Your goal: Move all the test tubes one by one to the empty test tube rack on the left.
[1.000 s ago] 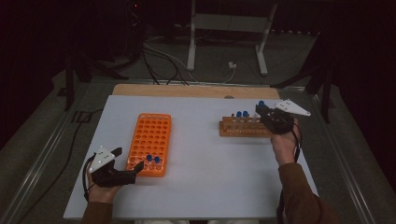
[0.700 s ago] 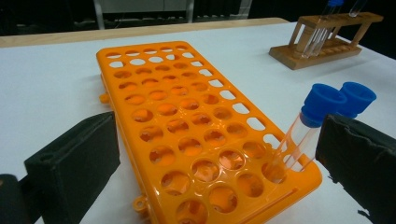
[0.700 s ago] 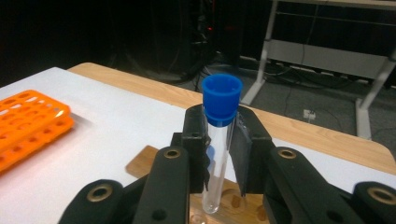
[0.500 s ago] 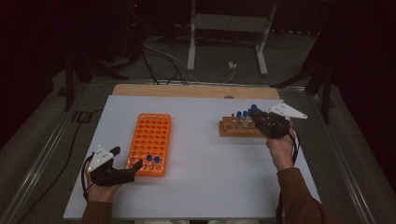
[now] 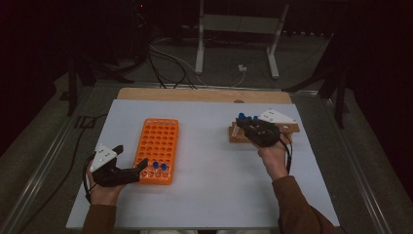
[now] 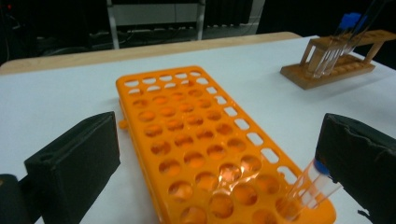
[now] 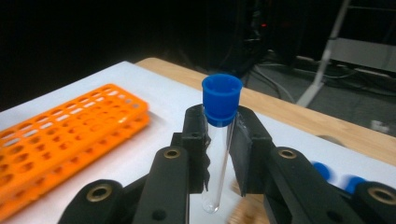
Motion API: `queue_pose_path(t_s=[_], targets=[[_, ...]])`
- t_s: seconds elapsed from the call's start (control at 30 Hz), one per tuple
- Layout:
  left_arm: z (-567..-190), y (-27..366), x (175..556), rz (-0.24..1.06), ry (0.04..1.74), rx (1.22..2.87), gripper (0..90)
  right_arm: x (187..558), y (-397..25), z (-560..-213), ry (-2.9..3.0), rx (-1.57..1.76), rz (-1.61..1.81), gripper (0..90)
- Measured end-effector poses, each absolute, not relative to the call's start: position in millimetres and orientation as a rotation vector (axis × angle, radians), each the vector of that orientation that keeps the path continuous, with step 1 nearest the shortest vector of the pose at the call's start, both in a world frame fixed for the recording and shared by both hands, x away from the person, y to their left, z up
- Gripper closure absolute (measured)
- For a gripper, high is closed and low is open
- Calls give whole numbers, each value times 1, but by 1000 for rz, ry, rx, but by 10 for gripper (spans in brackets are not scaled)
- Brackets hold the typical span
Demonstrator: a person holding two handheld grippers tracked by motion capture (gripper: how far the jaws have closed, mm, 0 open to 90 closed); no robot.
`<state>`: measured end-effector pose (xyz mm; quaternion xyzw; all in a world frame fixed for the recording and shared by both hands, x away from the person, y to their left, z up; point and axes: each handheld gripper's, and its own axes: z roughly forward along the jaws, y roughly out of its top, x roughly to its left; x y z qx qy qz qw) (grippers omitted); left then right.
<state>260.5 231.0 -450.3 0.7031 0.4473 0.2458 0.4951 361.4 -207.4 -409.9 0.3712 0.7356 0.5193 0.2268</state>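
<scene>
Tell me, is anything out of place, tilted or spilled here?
Nothing stands out. The orange rack lies flat with capped tubes upright at its near end, and the right gripper holds one blue-capped tube upright above the wooden rack.

Bright orange on the perforated rack (image 5: 158,148), vivid blue on the cap of the clear tube (image 7: 218,154), black on the tongs (image 7: 219,135), pale wood on the stand (image 5: 265,134), white across the tabletop (image 5: 204,195).

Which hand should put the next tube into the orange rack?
The right. The right gripper is already shut on a blue-capped tube above the wooden rack. The left gripper is open, with nothing in it, at the near end of the orange rack.
</scene>
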Motion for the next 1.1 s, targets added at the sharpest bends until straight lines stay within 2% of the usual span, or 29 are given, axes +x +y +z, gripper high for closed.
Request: queue_pose_path(t_s=[0.6,0.93,1.1], targets=[[-425,204,274,594,1001,1735,15,354,-115,-407,2212,880,1483,769],[-417,180,283,577,958,1775,38,346,-76,-400,2285,821,1571,769],[-416,172,288,564,946,1782,82,343,-65,-393,2304,804,1603,769]])
